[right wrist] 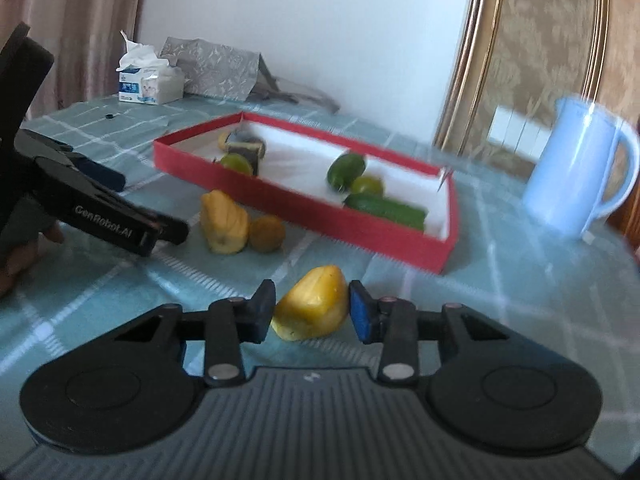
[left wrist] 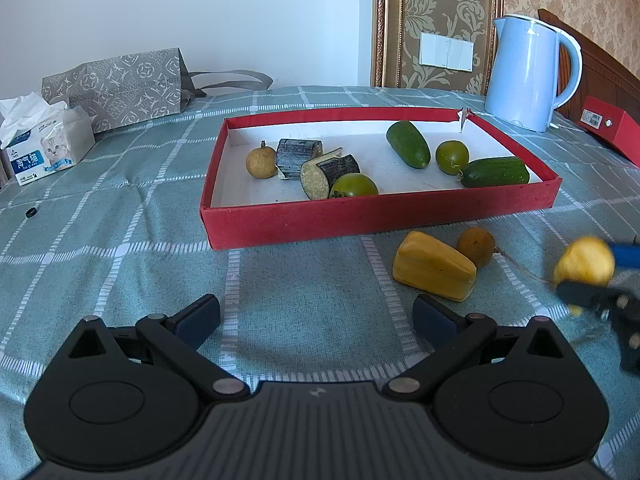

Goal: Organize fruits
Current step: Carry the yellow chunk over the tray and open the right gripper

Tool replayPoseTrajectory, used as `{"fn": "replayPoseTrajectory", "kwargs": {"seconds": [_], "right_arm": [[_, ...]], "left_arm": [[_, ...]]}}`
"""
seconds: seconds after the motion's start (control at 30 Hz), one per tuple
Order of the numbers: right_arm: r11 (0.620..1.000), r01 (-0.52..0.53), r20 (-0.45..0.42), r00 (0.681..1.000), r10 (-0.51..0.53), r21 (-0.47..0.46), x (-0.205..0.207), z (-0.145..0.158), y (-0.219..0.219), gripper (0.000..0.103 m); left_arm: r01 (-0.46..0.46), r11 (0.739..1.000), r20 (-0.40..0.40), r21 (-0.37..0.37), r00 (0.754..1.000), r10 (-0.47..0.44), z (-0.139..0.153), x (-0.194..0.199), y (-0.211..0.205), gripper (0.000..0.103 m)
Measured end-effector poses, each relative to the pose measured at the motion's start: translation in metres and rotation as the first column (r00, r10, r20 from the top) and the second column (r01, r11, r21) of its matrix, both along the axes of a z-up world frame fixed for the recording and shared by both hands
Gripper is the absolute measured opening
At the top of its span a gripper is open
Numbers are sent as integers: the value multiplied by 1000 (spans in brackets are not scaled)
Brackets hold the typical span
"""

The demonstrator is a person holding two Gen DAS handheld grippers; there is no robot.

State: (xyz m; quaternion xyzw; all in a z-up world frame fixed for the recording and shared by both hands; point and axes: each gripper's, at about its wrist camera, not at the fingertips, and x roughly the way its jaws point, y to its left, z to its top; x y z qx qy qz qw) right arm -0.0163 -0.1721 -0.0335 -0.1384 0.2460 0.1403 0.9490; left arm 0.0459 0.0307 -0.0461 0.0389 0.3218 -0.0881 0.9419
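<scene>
A red tray [left wrist: 376, 220] [right wrist: 304, 204] on the checked cloth holds two cucumber pieces [left wrist: 408, 144], green round fruits [left wrist: 452, 156], dark cut pieces [left wrist: 316, 160] and a brown longan [left wrist: 261, 162]. In front of it lie a yellow fruit piece [left wrist: 434, 266] [right wrist: 222, 222] and a brown longan [left wrist: 476, 246] [right wrist: 267, 233]. My right gripper [right wrist: 312, 312] [left wrist: 592, 276] is shut on another yellow fruit piece [right wrist: 314, 308] [left wrist: 584, 266], just above the cloth. My left gripper [left wrist: 316, 316] [right wrist: 132, 216] is open and empty, left of the loose fruit.
A light blue kettle [left wrist: 528, 72] [right wrist: 580, 172] stands behind the tray's right end. A tissue pack [left wrist: 44, 148] [right wrist: 150, 80] and a grey paper bag [left wrist: 120, 88] sit at the far left. A red box [left wrist: 612, 128] lies at the right edge.
</scene>
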Motion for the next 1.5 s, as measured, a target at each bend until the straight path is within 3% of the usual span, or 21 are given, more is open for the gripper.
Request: {"fn": "replayPoseTrajectory", "kwargs": {"seconds": [0.23, 0.33, 0.53, 0.9, 0.93, 1.0, 1.03, 1.07, 1.2, 1.3, 1.37, 1.5], "right_arm": [[987, 33, 224, 975, 4, -160, 21, 34, 16, 37], [985, 37, 252, 968, 7, -171, 51, 40, 26, 37], [990, 16, 200, 980, 11, -137, 105, 31, 46, 37], [993, -41, 83, 995, 51, -109, 150, 4, 79, 36], [995, -40, 85, 995, 48, -91, 150, 4, 78, 42], [996, -15, 112, 993, 24, -85, 144, 7, 74, 68], [996, 1, 147, 989, 12, -85, 138, 11, 71, 85], [996, 15, 185, 983, 1, -84, 130, 15, 67, 89], [993, 56, 293, 956, -23, -105, 91, 28, 47, 89], [993, 44, 328, 944, -6, -109, 60, 24, 33, 89], [994, 31, 336, 942, 6, -105, 46, 20, 26, 89], [1000, 25, 319, 948, -21, -8, 31, 20, 7, 89]], "left_arm": [[0, 1000, 0, 0, 1000, 0, 0, 0, 0, 103], [0, 1000, 0, 0, 1000, 0, 0, 0, 0, 103], [1, 1000, 0, -1, 1000, -1, 0, 0, 0, 103], [1, 1000, 0, -1, 1000, -1, 0, 0, 0, 103], [1, 1000, 0, -1, 1000, -1, 0, 0, 0, 103], [1, 1000, 0, -1, 1000, -1, 0, 0, 0, 103], [1, 1000, 0, -1, 1000, -1, 0, 0, 0, 103], [1, 1000, 0, -2, 1000, -1, 0, 0, 0, 103], [1, 1000, 0, -2, 1000, -1, 0, 0, 0, 103], [1, 1000, 1, -2, 1000, -1, 0, 0, 0, 103], [1, 1000, 1, -2, 1000, -1, 0, 0, 0, 103], [1, 1000, 1, -2, 1000, -1, 0, 0, 0, 103]]}}
